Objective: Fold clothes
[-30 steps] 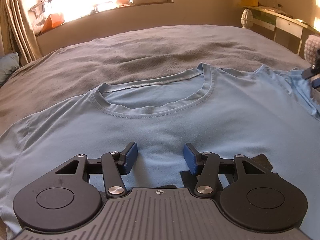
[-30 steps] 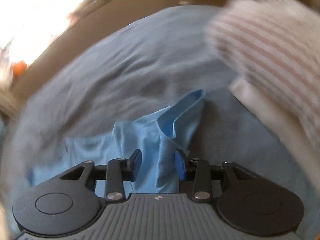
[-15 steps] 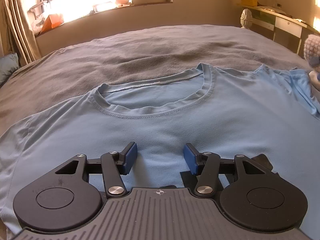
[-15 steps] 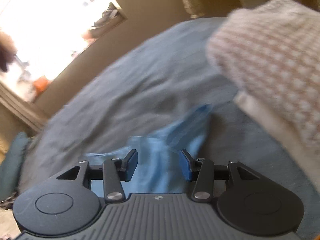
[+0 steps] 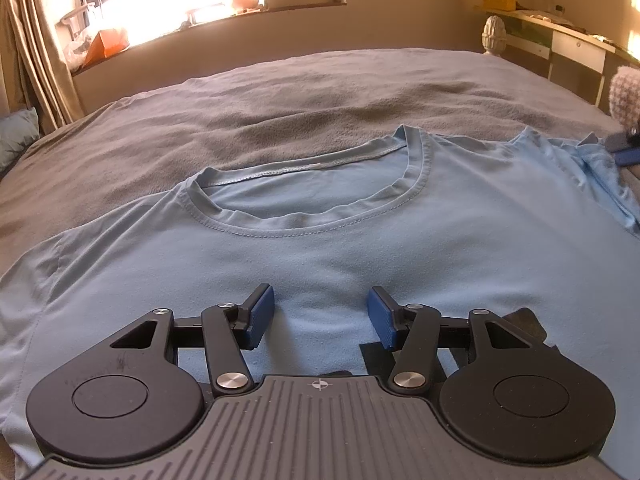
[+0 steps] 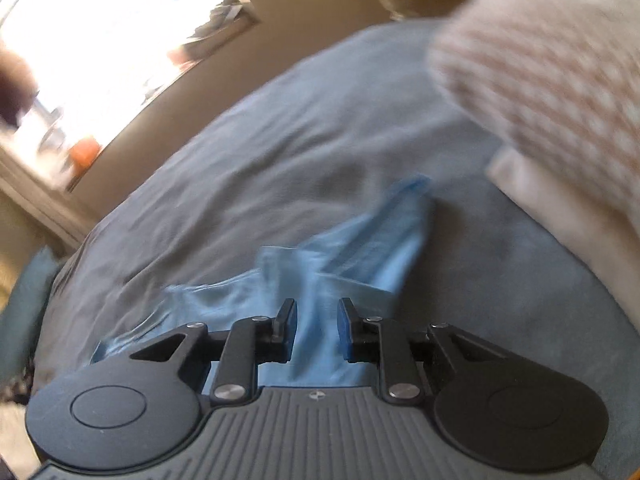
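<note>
A light blue T-shirt (image 5: 360,240) lies flat, front up, on the grey bedspread (image 5: 280,112), its neckline (image 5: 312,208) pointing away from me. My left gripper (image 5: 320,314) hovers over the chest of the shirt, open, with nothing between its blue pads. At the shirt's right sleeve (image 6: 360,248), which is bunched and creased, my right gripper (image 6: 318,324) has its jaws closing, with sleeve fabric lying between them and a gap still showing. In the left wrist view the right gripper's blue tip (image 5: 626,152) shows at the far right edge by that sleeve.
A knitted pink-and-white sleeve (image 6: 560,60) of a person reaches in at the upper right. A window ledge (image 5: 224,12) with clutter runs behind the bed, a desk (image 5: 568,40) stands at the right, a curtain (image 5: 32,40) and a blue pillow (image 5: 16,136) at the left.
The right gripper's jaws have narrowed around the sleeve fabric, and its view has tilted. The left gripper and the shirt body have not moved.
</note>
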`<state>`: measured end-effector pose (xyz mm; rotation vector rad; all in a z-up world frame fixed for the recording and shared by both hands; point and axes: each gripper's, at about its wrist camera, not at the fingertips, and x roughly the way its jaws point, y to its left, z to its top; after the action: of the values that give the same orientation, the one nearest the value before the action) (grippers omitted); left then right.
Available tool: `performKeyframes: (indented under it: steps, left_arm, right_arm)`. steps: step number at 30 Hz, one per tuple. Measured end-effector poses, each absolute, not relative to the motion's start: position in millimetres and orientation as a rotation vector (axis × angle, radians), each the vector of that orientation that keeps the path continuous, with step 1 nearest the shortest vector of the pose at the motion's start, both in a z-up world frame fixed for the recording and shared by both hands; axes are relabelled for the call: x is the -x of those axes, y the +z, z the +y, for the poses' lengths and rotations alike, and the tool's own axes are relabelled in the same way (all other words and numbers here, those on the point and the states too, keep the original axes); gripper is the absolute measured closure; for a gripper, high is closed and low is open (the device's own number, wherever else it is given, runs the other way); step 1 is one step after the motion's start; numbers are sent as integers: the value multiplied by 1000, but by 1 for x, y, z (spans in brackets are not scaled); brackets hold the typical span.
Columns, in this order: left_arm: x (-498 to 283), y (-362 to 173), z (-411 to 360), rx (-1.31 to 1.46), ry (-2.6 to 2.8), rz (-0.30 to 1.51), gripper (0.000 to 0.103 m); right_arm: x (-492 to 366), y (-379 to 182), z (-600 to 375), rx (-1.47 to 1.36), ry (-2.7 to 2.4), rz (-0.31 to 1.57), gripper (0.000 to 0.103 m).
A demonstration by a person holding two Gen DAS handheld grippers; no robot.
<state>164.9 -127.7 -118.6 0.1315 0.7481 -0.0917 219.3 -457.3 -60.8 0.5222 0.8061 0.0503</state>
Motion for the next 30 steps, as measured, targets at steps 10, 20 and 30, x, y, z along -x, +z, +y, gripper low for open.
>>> performKeyframes:
  steps: [10,20,30]
  left_arm:
    - [-164,-118,-126,-130,-95,749,51]
    - [-165,-119,-127,-130,-93,746,50]
    - [-165,-119,-127,-130,-96,744,50]
  right_arm:
    - [-216,-78,-492,-646,-101,843,77]
    - [-217,-68,-466,-693,157,759,77]
    - [-206,-71,-464,-584,65,772,75]
